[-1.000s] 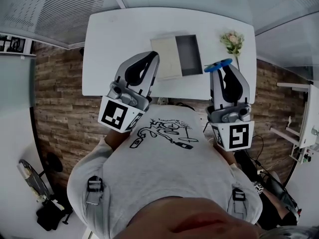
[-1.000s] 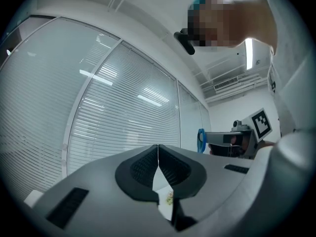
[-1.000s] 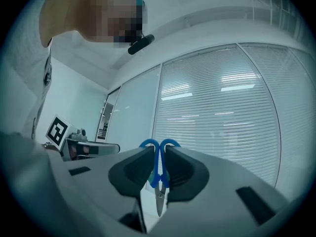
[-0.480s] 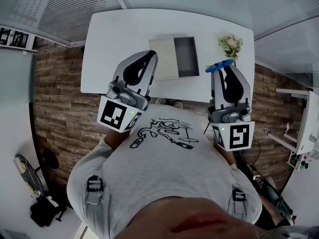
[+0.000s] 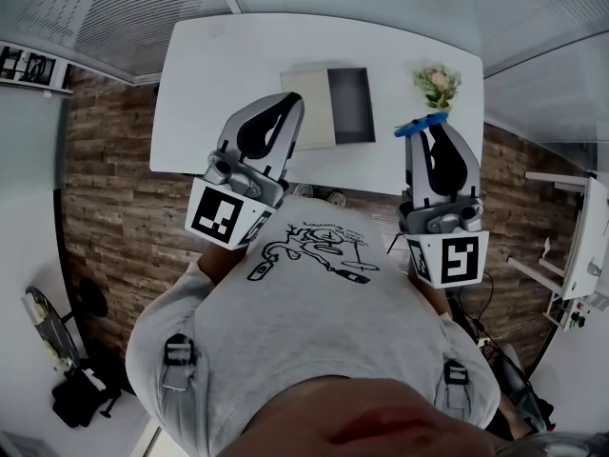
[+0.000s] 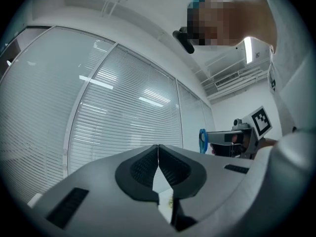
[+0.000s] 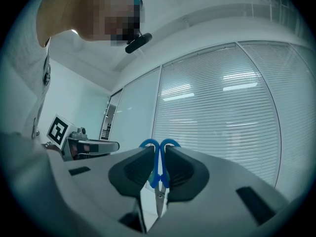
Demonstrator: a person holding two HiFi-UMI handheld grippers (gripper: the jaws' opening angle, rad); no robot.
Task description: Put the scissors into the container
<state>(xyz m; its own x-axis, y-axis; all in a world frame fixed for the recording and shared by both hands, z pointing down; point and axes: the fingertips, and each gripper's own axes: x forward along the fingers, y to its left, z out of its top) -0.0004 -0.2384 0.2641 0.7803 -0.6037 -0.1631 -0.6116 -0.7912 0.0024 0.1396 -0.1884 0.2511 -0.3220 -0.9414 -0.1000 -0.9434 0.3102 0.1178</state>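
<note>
You have the scissors (image 7: 159, 179) pinched in your right hand-held gripper (image 5: 430, 129). Its jaws are drawn in narrow on the blue handles just below the loops. The loops stick out past the tips, and the blades run back between the jaws toward the body, so the long axis lies roughly along the gripper. Your left hand-held gripper (image 5: 288, 105) has its jaws pressed together with nothing in them. Both are held in front of your chest, about over the near edge of the bench (image 5: 228, 65). The container (image 5: 350, 108) sits around the middle of the bench, with its dark open half on the side nearer your right hand. From the scissors it lies ahead and off to the left, and in the head view it falls between the two grippers. The left tip appears closer to it, but the load is on the right, so that is the hand that has to travel. The flowers (image 5: 437, 82) stand near the far right edge, just beyond the scissors. Going forward and leftward would probably keep you off them.
</note>
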